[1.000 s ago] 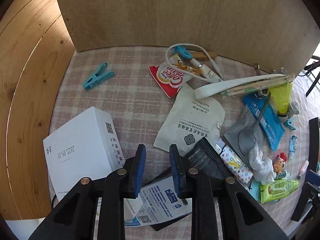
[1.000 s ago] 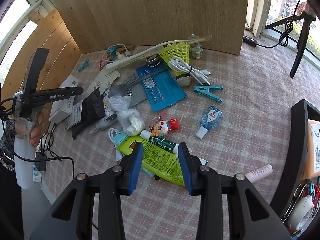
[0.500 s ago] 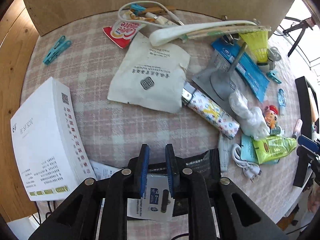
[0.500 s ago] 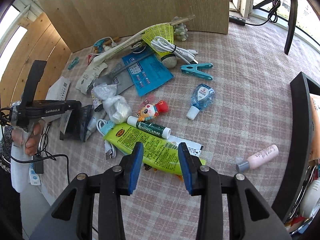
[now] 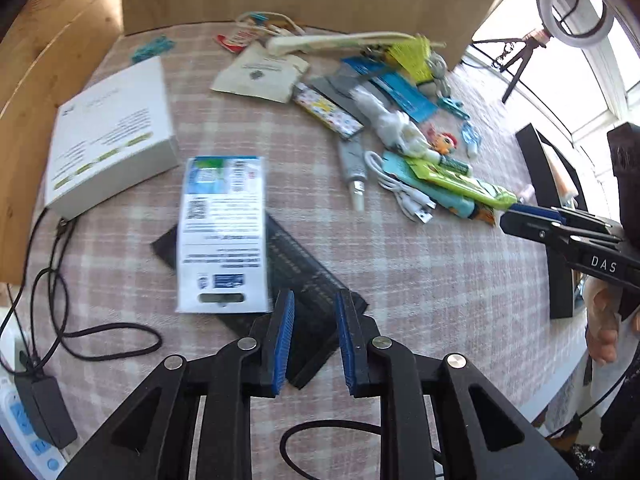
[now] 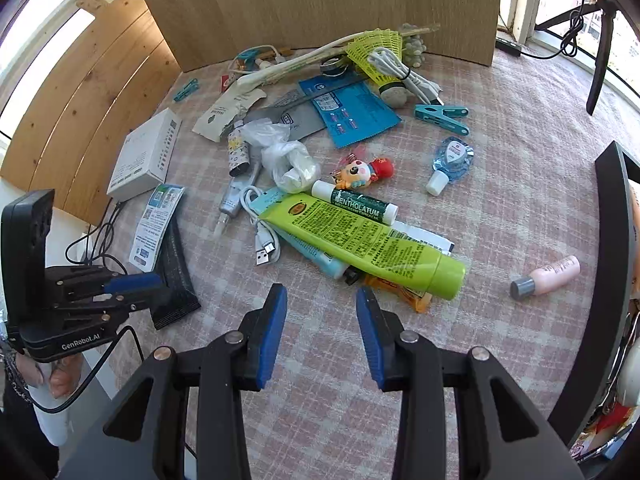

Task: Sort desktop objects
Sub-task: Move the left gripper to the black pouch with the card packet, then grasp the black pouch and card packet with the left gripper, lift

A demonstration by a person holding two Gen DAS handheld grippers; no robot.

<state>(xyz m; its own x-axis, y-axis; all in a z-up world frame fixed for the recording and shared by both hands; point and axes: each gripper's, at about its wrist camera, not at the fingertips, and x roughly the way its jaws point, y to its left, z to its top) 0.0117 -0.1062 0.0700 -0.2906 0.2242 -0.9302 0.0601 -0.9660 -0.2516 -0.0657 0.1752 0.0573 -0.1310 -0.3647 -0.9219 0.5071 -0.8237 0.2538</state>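
My left gripper hovers over the near end of a flat black packet that lies on the checked cloth. Its jaws are opening and the pads do not press on the packet. A white and blue card rests on the packet's far end, beside a white box. My right gripper stands open over bare cloth, nothing between its fingers, just short of a lime green tube. The left gripper also shows at the left of the right wrist view, above the black packet.
A pile of small items fills the middle: lip balm, toy figure, white USB cable, blue clip. A pink bottle lies near a black organiser. A black cable and power strip sit at the left.
The left gripper, shut on the black packet half a second ago, has drawn back along the table and spread its jaws. The right gripper has backed off slightly from the green tube.
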